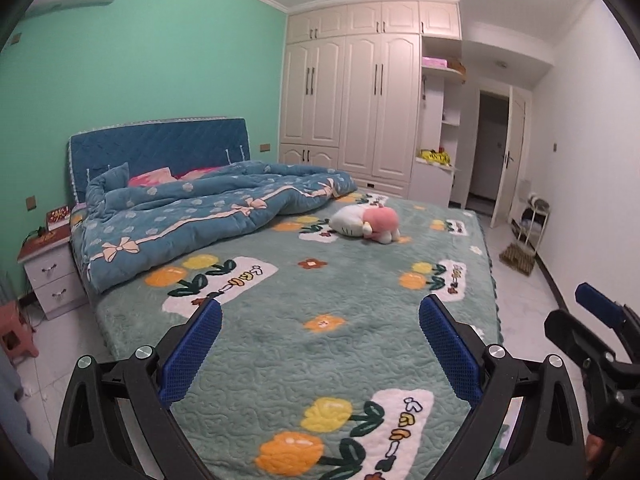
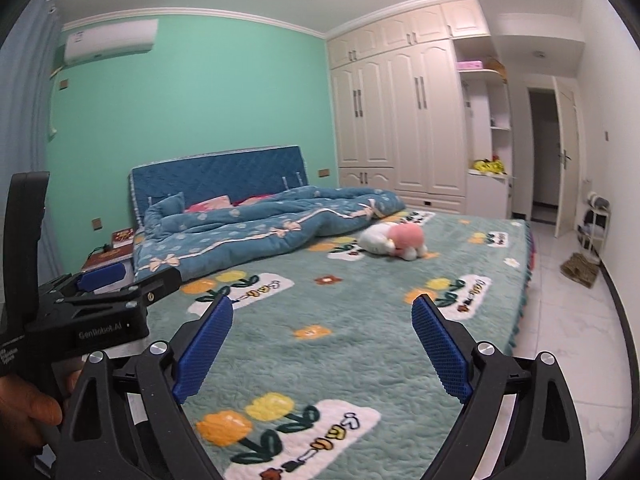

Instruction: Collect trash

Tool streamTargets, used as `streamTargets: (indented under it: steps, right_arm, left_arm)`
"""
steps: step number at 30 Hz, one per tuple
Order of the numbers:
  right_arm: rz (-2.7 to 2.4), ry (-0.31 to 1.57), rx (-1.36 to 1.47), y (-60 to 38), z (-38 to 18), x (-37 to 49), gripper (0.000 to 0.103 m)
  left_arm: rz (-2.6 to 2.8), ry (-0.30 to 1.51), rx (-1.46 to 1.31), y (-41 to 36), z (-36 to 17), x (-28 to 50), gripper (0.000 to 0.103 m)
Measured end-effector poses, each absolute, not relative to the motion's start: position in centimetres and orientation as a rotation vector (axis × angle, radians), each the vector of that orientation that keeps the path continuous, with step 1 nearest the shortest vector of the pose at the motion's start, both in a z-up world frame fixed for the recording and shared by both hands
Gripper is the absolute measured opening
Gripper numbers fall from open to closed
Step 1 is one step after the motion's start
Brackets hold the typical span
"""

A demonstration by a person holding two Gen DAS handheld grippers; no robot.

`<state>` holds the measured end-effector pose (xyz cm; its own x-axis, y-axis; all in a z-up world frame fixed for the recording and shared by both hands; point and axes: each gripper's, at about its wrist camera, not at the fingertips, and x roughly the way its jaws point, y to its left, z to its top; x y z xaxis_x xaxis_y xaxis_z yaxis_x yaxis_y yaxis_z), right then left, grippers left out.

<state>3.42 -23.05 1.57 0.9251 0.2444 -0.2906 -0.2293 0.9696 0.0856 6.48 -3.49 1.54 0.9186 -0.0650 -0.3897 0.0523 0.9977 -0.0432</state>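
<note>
My left gripper (image 1: 320, 304) hangs open over the near end of a bed, with nothing between its blue pads (image 1: 192, 352). My right gripper (image 2: 322, 302) is open too, and only the bedcover shows between its fingers. Each gripper appears in the other's view: a blue pad of the right one (image 1: 598, 304) at the right edge, and the left one's pad (image 2: 102, 274) at the left edge, with a hand (image 2: 28, 408) gripping its handle. The bed's green flowered cover (image 1: 360, 320) carries a crumpled blue duvet (image 1: 208, 216) and a pink-and-white plush toy (image 1: 366, 222). I cannot make out any trash.
A white nightstand (image 1: 48, 272) and a red stool (image 1: 16, 336) stand left of the bed. A tall white wardrobe (image 1: 352, 100) fills the far wall. On the right, white tiled floor runs past a broom (image 1: 518, 258) and a small rack (image 1: 532, 220) to an open door (image 1: 512, 152).
</note>
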Motion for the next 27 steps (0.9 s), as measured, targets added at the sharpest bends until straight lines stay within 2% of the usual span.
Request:
streamTargets:
  steps: [18,27]
  right_arm:
    - [0.339,0.273,0.018,-18.7,2.7,2.6,0.092]
    - [0.322,0.263,0.021,-18.7,2.8,2.3,0.092]
  left_arm:
    - [0.032,0.357,-0.034,-0.3,2.6,3.9,0.097]
    - [-0.008,0.371,-0.009,-1.2,1.9,3.6,0.097]
